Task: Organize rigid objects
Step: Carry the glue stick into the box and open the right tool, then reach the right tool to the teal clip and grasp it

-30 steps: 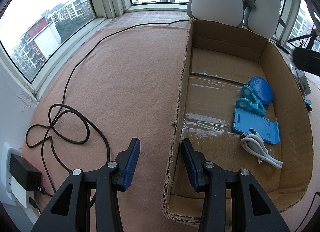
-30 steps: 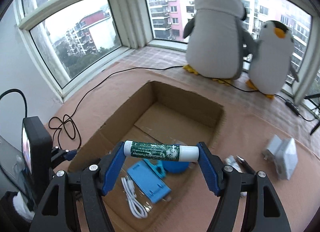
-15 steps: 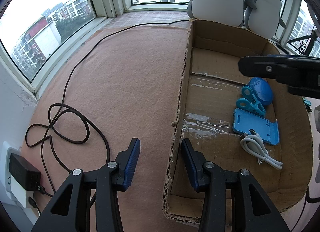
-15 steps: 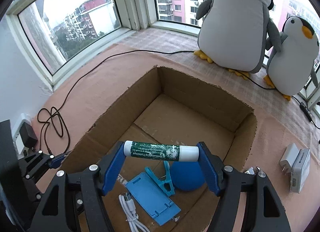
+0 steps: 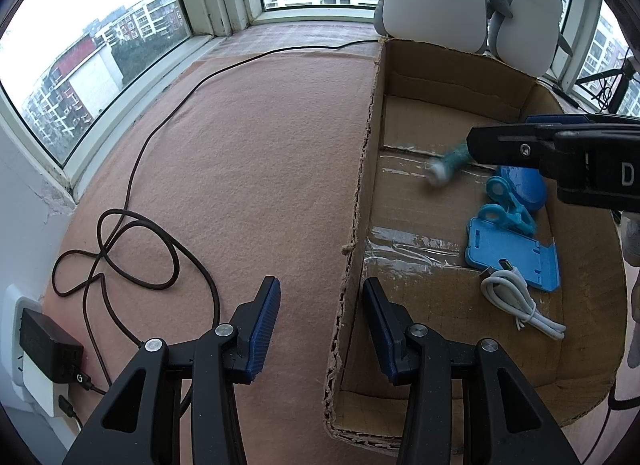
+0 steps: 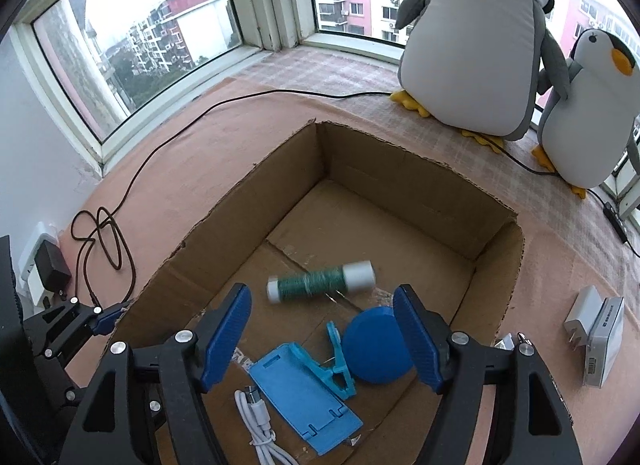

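Pink felt mat (image 6: 224, 137) by bay windows. Your right gripper (image 6: 322, 335), jaws just opened and empty, hangs over the cardboard box (image 6: 500, 265); one green tube (image 6: 320, 284) blurs ahead. Two plush penguins (image 6: 472, 45) beyond. Your left gripper (image 5: 320, 325) straddles the box's wall at its narrowest, unpinched.

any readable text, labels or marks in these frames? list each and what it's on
"D": white letter on the right gripper body, cut off at the frame edge.
"G"-like white logo: on the black power adapter.
Green tube: print blurred, unreadable.
White charger: barcode label, too small to read.
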### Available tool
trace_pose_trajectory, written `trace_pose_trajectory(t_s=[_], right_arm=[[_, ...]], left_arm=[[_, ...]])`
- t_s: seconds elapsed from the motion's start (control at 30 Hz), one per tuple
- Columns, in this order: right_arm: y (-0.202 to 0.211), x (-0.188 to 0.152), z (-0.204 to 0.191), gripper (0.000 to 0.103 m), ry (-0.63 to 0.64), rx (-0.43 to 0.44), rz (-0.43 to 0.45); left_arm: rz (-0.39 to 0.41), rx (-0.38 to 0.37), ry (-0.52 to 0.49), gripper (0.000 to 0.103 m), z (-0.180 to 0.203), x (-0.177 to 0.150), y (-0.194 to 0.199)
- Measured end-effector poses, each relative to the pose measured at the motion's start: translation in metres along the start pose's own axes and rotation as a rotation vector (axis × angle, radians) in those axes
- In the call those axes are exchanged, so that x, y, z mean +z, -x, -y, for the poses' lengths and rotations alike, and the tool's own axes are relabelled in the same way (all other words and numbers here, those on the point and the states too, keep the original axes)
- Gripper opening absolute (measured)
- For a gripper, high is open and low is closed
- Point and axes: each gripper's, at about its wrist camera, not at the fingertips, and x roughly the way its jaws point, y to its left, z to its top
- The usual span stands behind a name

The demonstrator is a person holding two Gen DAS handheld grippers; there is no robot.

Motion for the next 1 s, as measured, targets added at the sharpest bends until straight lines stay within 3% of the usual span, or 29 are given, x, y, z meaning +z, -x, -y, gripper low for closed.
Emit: trace_pose_trajectory(t_s=[0.37, 0.67, 1.0], right_arm=[[0.035, -0.008, 0.014, 0.07, -0.056, 0.037, 0.083], [0.09, -0.037, 0.06, 0.07, -0.142, 0.056, 0.167], [0.108, -0.095, 0.132, 0.07, -0.18, -0.047, 0.109]], left_arm=[[0.0, 0.002, -0.003, 0.047, 0.0, 0.0, 0.0], [0.0, 0.002, -0.005, 0.047, -0.001, 0.0, 0.0], [0.001, 0.007, -0.009, 0.047, 0.0, 0.001, -0.001]])
